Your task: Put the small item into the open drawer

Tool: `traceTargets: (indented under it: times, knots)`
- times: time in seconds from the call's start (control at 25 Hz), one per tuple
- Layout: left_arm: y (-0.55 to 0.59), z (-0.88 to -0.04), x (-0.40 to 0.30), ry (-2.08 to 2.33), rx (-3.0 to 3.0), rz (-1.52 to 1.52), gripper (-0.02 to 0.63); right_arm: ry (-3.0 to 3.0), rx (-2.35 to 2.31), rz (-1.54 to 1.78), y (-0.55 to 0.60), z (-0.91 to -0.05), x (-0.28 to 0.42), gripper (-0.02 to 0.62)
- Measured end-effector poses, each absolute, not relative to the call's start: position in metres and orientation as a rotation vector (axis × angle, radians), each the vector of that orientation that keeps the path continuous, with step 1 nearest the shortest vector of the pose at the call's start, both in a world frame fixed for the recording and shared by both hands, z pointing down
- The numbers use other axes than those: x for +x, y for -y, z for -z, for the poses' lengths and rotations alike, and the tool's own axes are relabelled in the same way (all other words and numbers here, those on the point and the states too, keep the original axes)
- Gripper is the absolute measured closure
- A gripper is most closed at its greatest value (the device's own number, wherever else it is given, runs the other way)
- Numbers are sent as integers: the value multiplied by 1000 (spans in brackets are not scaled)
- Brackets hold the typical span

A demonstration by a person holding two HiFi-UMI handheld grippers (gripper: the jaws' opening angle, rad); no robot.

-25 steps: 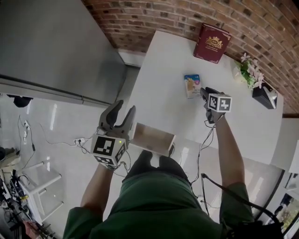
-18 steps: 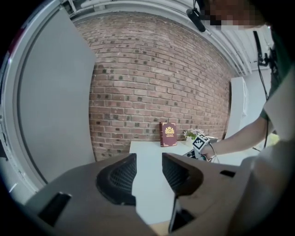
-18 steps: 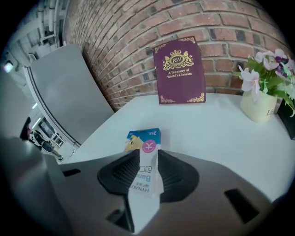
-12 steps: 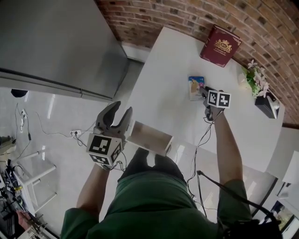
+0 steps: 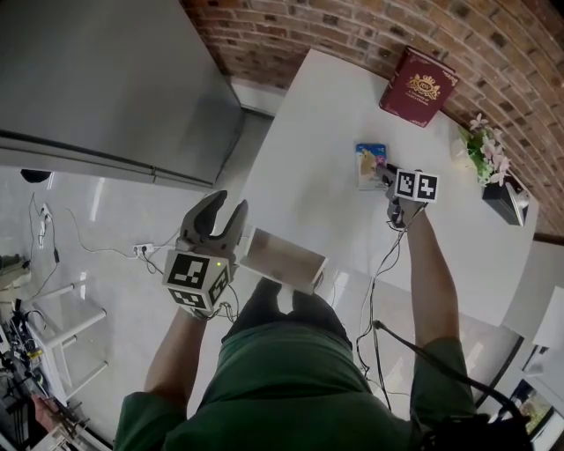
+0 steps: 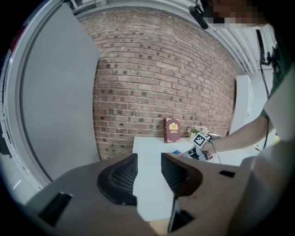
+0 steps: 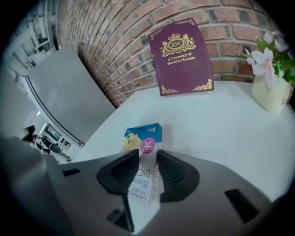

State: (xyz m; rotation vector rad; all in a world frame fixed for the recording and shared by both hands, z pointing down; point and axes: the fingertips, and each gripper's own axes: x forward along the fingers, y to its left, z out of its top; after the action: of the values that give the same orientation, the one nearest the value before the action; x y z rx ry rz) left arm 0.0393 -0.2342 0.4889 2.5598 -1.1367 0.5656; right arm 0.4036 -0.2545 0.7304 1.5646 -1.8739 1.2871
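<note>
Small box (image 7: 142,136) on table (image 5: 308,158), between right gripper's (image 7: 147,156) just-widened jaws, left gripper (image 6: 148,159) empty, jaws apart, just narrowing

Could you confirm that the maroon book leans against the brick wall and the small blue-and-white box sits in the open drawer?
Not quite: the small blue-and-white box lies on the white table, not in the open wooden drawer, as the head view shows. The maroon book does lean against the brick wall.

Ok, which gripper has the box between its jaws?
The right gripper: the small blue box is between its jaws, which have just been opening. The left gripper has nothing between its jaws, which have just been closing a little.
</note>
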Motion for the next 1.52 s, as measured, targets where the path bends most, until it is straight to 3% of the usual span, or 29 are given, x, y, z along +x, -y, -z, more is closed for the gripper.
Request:
traceTargets:
  times: [0.48, 1.52]
  knots:
    - [229, -491, 42, 1144, 2572, -571, 469, 1997, 1611, -1307, 247, -708, 386, 566]
    - [151, -475, 35, 1195, 2558, -503, 471, 2309, 1383, -1175, 206, -632, 292, 582]
